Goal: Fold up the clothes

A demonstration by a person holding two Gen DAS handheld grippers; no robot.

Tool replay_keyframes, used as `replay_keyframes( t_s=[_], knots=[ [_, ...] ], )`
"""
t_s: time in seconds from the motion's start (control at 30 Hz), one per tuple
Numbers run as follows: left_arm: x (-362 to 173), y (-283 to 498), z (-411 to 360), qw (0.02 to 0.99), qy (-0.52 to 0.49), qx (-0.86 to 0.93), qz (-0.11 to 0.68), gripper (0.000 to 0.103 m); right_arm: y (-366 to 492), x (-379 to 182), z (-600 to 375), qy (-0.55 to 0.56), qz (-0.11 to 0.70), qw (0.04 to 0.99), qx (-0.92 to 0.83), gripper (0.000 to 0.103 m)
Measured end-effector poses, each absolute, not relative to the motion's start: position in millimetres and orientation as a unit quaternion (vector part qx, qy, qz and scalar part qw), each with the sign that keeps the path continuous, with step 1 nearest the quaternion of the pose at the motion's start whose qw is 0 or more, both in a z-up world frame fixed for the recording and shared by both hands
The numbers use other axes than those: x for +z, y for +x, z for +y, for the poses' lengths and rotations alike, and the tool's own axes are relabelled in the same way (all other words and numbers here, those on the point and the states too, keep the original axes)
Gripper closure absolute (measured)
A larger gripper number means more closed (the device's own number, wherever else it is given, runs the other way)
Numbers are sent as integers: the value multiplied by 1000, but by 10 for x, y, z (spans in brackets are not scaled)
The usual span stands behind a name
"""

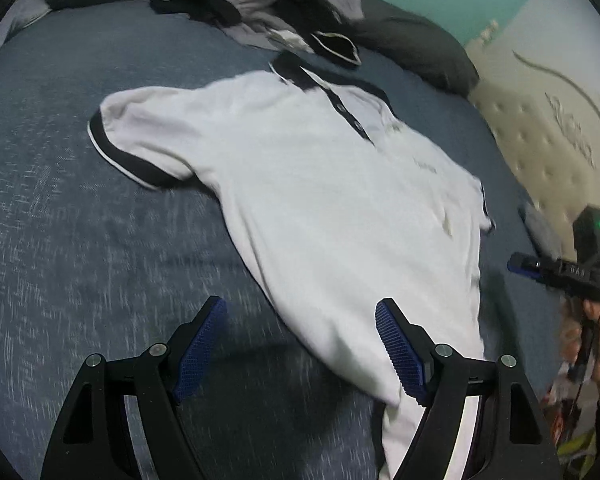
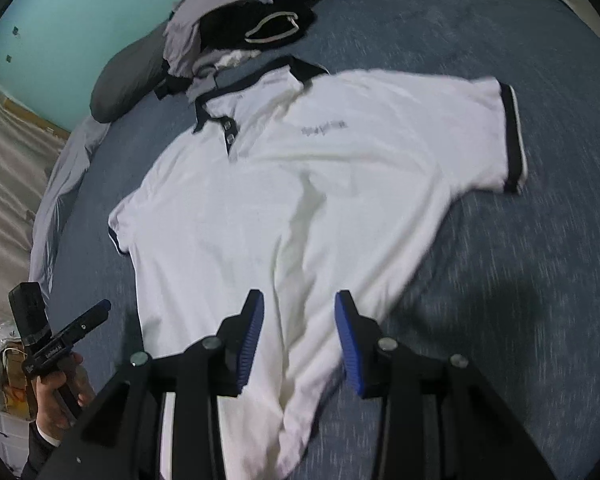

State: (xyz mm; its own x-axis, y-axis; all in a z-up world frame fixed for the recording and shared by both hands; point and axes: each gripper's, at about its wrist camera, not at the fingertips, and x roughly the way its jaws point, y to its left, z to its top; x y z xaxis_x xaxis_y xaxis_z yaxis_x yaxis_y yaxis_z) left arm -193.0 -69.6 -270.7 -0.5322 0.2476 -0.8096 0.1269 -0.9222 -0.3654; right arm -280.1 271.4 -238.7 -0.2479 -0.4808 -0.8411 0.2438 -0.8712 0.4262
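Your left gripper (image 1: 300,344) has its jaws wide apart with nothing between them, hanging over the bed (image 1: 60,240) at the hem corner of the shirt (image 1: 320,200), the right-hand pad over the cloth and the other over bare cover. Your right gripper (image 2: 299,340) is also parted, less widely, holding nothing, low over the hem near its middle. The shirt lies face up and spread on the bed, collar (image 2: 256,80) away from you, one sleeve (image 2: 496,132) out flat, the other sleeve (image 2: 118,224) bunched short, hem rumpled and skewed toward you. No fold shows in it. A pile of other clothes (image 2: 236,28) sits past the collar against the pillow (image 2: 124,84), just about touching it. Both views are motion-blurred, so depth over the cloth is hard to read. Risks, as I judge them: a pinch on that rumpled hem may catch one layer only or grab the cover too; uneven grips would skew any fold; dragging toward the collar could pull the pile along.
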Motion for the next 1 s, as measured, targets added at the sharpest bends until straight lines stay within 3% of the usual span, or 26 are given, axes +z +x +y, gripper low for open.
replay_keyframes(
  t_s=[0.13, 0.27, 0.4, 0.63, 0.77, 1.0],
  knots=[
    [-2705, -1817, -536, 57, -493, 847, -192, 34, -2571, -2404, 2765, 578, -99, 232, -776, 66],
    [-2737, -1768, -331, 75, -503, 842, -179, 37, -2340, -2396, 2810, 580, -93, 240, -773, 66],
    [-2899, -1799, -192, 85, -523, 827, -188, 53, -2204, -2440, 2821, 585, -89, 242, -769, 66],
    [-3117, -1902, -81, 87, -541, 810, -208, 59, -2108, -2484, 2793, 591, -78, 248, -764, 66],
    [-3218, -1942, -52, 85, -549, 803, -216, 80, -2105, -2507, 2786, 593, -77, 248, -762, 66],
    [-3214, -1928, -75, 88, -547, 805, -212, 96, -2100, -2547, 2774, 596, -76, 248, -760, 66]
  ],
)
